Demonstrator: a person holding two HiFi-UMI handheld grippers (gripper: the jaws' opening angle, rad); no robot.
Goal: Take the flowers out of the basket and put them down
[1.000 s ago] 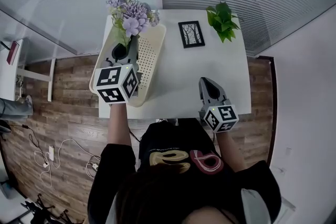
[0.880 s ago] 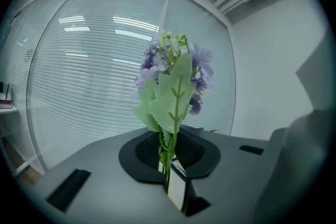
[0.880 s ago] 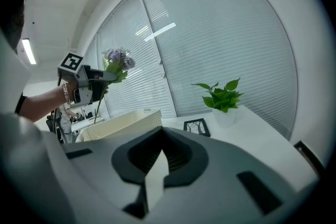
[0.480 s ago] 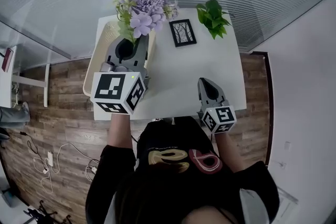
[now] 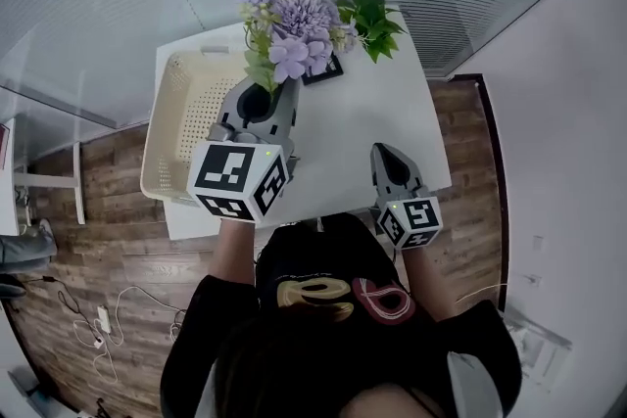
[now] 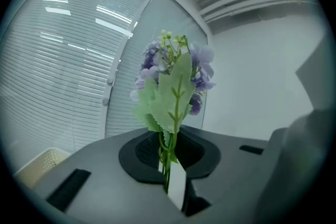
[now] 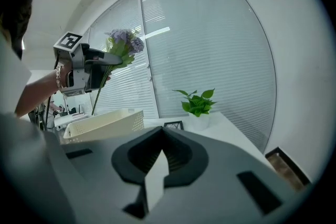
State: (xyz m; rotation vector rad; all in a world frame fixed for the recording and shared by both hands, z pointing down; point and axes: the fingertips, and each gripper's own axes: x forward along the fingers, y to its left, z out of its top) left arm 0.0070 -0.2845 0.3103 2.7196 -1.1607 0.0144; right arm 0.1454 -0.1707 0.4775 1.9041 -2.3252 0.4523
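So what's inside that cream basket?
Of the basket only a bare perforated floor shows, nothing lying on it. The flowers are up in the left claw, whose body covers the basket's near right corner, so that bit can't be checked.

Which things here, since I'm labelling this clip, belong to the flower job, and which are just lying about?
In the job:
- flowers, stems gripped in the left gripper
- basket
- table, the likely place to put them down

Lying about:
- picture frame
- potted plant
- right gripper, holding nothing
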